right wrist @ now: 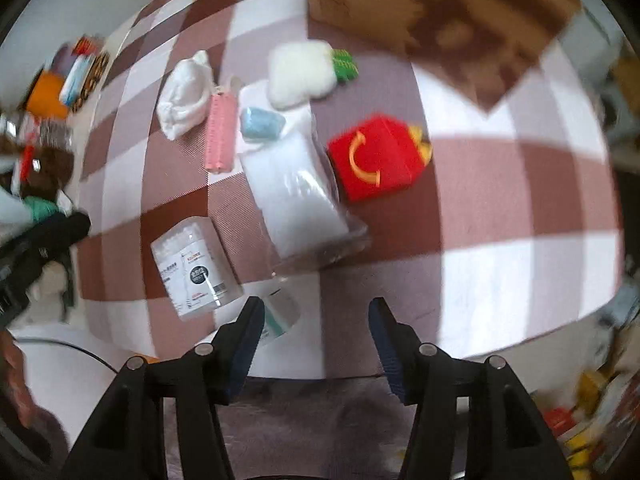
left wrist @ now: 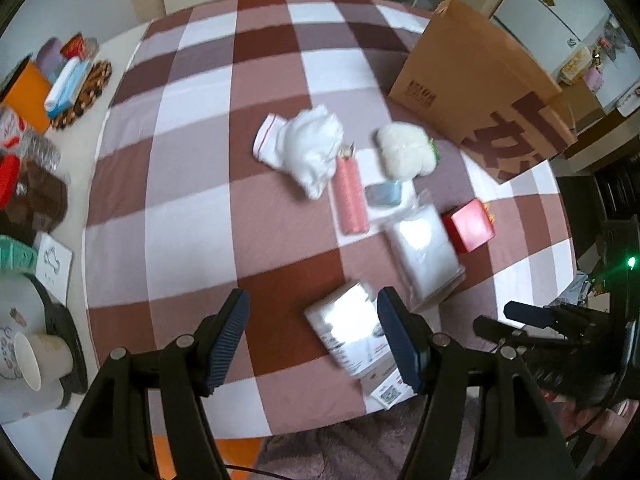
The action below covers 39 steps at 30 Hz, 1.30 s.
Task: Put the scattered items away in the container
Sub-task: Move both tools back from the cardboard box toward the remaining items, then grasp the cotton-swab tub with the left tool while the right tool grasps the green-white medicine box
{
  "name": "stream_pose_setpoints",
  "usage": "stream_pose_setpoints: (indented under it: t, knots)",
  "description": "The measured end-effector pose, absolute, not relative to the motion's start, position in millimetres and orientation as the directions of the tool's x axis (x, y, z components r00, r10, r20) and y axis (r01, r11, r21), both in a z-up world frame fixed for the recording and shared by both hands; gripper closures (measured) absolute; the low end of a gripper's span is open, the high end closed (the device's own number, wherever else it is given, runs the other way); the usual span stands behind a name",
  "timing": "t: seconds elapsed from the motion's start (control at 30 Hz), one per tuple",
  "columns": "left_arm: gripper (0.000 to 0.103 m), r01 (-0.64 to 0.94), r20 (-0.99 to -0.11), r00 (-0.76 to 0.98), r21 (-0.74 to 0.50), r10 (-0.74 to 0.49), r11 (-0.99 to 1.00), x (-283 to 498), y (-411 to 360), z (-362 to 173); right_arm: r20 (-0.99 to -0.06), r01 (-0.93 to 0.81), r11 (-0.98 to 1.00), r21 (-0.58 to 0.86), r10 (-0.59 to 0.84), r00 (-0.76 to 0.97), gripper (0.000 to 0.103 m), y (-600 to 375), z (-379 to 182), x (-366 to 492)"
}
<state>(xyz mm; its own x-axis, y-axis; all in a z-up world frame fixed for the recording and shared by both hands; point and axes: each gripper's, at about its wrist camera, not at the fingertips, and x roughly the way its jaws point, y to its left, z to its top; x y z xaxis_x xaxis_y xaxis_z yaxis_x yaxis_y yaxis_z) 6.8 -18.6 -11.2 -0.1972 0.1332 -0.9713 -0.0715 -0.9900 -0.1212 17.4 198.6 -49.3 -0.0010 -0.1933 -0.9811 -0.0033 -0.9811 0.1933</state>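
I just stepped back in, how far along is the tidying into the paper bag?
Nothing looks done: the red cardboard box, pink ridged roller, white cloth bundle, clear packet of white pads and cotton swab box all lie on the checked tablecloth. Both claws, left and right, are open and empty. Everything remains for the brown paper bag.

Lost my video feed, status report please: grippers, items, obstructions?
Left hand-held gripper open, empty. Right hand-held gripper open, empty. Red cardboard meal box and white cotton-swab pack on checked cloth, outside brown paper bag. Nothing blocking.

paper cup beside the checked tablecloth.
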Motion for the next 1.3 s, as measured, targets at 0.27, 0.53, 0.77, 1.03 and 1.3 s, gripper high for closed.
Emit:
stream_pose_setpoints:
  t: [0.27,0.53,0.77,1.03,1.3]
  knots:
    - [0.036,-0.017,-0.98,-0.124,-0.153,0.153,-0.988,21,-30,-43,-0.972,-0.053,-0.97,0.235,-0.234,-0.028,0.048,215,-53,27]
    - [0.035,0.028,-0.973,-0.035,-0.229,0.228,-0.973,20,-7,-77,-0.978,-0.084,-0.974,0.209,-0.205,-0.046,0.048,218,-59,27]
    - [0.028,0.055,-0.974,-0.005,-0.226,0.226,-0.972,13,19,-99,-0.979,-0.07,-0.977,0.201,-0.198,-0.046,0.048,218,-61,31]
    - [0.025,0.056,-0.981,-0.002,-0.196,0.196,-0.979,6,22,-121,-0.961,-0.104,-0.956,0.274,-0.278,0.018,0.048,202,-78,51]
    - [0.025,-0.004,-0.991,0.007,-0.133,0.133,-0.991,17,2,-128,-0.929,-0.211,-0.913,0.349,-0.366,0.047,0.048,171,-98,59]
